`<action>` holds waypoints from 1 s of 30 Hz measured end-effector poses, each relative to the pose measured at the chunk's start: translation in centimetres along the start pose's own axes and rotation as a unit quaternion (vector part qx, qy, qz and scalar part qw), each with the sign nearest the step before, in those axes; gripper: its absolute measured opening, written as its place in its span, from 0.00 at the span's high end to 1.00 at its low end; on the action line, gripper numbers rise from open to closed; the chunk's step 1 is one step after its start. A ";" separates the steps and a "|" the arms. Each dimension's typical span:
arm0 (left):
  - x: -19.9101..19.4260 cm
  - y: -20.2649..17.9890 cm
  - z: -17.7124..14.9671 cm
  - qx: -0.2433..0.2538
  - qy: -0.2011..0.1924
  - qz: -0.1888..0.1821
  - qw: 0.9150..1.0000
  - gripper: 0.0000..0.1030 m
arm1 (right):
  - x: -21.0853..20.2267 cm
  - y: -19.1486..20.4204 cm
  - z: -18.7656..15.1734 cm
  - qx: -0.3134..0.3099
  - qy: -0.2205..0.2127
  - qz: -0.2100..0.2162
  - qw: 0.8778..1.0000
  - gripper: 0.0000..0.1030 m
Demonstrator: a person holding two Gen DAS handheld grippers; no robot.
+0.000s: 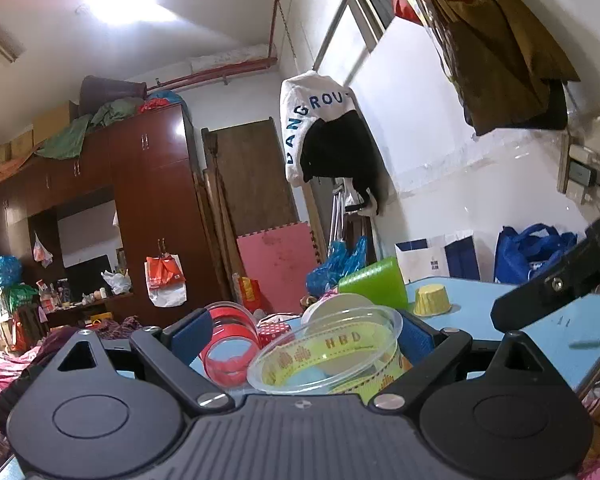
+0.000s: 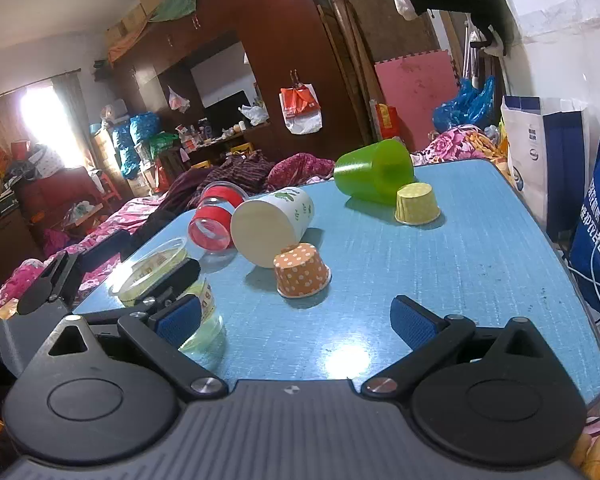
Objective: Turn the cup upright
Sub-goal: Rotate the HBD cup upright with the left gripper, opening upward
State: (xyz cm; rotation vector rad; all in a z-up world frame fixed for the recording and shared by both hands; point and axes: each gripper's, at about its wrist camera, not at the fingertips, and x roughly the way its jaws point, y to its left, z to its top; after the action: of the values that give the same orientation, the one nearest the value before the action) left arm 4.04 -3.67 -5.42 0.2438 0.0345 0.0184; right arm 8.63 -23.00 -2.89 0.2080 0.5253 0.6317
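1. The blue table fills the middle of the right wrist view, with cups scattered all over it.
2. Green cup lies on its side in the upper middle, nothing inside as far as I can see.
3. White paper cup lies tipped over at centre, its base facing the camera.
4. Clear cup with yellow printing sits mouth up between the left gripper fingers, which are closed on it, lower left of the right wrist view.
5. Red-banded clear cup lies tipped beside the white one.
6. Orange dotted paper cup and yellow one sit upside down.
7. Right gripper is wide open, holding nothing.
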 end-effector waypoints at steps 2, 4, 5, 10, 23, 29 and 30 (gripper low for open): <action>0.0 0.2 0.1 -0.006 0.000 -0.003 1.000 0.06 | 0.0 0.0 0.0 0.000 0.000 0.000 1.000 0.01; 0.0 0.4 0.1 -0.011 -0.002 -0.005 1.000 0.06 | -0.1 0.0 0.0 -0.001 -0.001 0.000 1.000 0.01; -0.1 0.4 0.2 -0.014 -0.004 -0.005 1.000 0.06 | -0.1 0.0 0.0 -0.001 -0.002 0.000 1.000 0.01; -0.1 0.8 0.1 -0.025 -0.001 -0.016 1.000 0.06 | -0.2 0.0 0.1 -0.003 -0.003 0.002 1.000 0.01; 0.1 0.7 -1.1 -0.044 0.017 -0.046 0.998 0.06 | -0.6 -0.7 -0.1 0.002 -0.011 0.004 1.000 0.01; 0.3 1.3 -1.6 -0.062 0.029 -0.060 0.996 0.06 | -0.5 -0.4 -0.3 -0.004 -0.010 0.005 1.000 0.01; 0.2 1.4 -1.7 -0.064 0.029 -0.063 0.996 0.06 | -0.5 -0.4 -0.3 -0.005 -0.009 0.005 1.000 0.01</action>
State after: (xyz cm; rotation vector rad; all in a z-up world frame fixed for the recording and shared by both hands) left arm 4.17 -1.87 -6.69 0.1116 0.1062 -0.0973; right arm 8.37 -23.61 -3.08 0.2069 0.5038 0.6408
